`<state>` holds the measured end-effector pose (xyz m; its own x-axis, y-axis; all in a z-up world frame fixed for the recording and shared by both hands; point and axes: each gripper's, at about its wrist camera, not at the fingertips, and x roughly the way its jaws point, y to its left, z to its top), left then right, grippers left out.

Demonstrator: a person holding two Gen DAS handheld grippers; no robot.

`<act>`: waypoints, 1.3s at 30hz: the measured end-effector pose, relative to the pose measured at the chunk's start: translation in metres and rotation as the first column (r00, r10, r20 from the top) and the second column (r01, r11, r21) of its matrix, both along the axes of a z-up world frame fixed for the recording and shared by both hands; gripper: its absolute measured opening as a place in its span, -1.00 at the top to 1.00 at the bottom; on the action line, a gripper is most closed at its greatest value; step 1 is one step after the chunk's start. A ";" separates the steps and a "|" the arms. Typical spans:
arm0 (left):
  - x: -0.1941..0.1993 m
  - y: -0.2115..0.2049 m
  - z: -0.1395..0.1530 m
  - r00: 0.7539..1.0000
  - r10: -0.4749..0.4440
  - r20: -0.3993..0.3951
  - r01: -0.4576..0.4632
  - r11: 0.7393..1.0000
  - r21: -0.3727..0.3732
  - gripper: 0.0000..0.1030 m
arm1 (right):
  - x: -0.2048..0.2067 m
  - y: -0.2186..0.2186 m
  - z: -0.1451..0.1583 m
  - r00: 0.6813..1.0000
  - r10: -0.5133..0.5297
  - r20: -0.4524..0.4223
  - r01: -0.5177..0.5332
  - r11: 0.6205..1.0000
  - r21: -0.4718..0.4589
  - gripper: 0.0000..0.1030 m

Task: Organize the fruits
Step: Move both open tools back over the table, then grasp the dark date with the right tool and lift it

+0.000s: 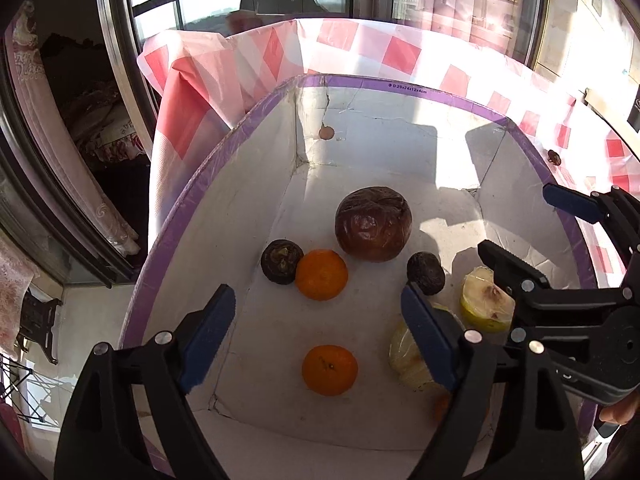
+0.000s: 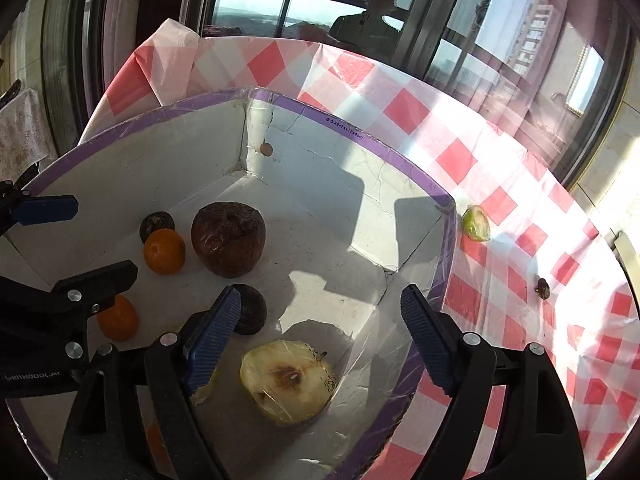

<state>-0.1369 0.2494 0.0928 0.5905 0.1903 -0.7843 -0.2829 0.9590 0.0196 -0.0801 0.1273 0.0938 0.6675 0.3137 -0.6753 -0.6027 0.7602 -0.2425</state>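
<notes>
A white box with a purple rim (image 1: 400, 87) (image 2: 304, 105) holds the fruit: a large brown wrinkled fruit (image 1: 373, 223) (image 2: 228, 238), two oranges (image 1: 321, 274) (image 1: 329, 369) (image 2: 164, 251), two small dark fruits (image 1: 281, 261) (image 1: 425, 273) (image 2: 250, 309) and a wrapped pear half (image 1: 486, 299) (image 2: 289, 381). My left gripper (image 1: 318, 336) is open and empty above the near orange. My right gripper (image 2: 322, 340) (image 1: 516, 232) is open and empty just above the pear half. A green fruit piece (image 2: 476, 223) lies outside the box on the cloth.
The box sits on a red-and-white checked tablecloth (image 2: 520, 264). A small dark piece (image 2: 543, 288) (image 1: 554, 157) lies on the cloth to the right. Another pale wrapped fruit (image 1: 406, 354) lies behind my left gripper's right finger. Windows stand behind the table.
</notes>
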 end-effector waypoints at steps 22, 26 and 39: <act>0.030 -0.208 0.045 0.902 -0.399 0.164 0.416 0.905 -0.087 -0.96 | 0.006 -0.309 -0.033 0.863 -0.490 -0.122 0.472 0.697 0.539 -0.68; 0.077 -0.271 -0.012 0.887 -0.456 0.073 0.461 0.885 -0.067 -0.96 | 0.012 -0.334 -0.049 0.833 -0.529 -0.159 0.525 0.669 0.525 -0.68; 0.199 -0.225 -0.082 0.978 -0.167 0.129 0.199 0.932 -0.302 -0.96 | 0.093 -0.342 -0.062 0.827 -0.487 -0.281 0.562 0.726 0.397 -0.68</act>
<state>0.0618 0.0245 0.0103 0.6702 -0.1724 -0.7218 -0.0872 0.9476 -0.3074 0.0125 -0.2145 0.0315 0.7214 0.2310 -0.6528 -0.0737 0.9630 0.2593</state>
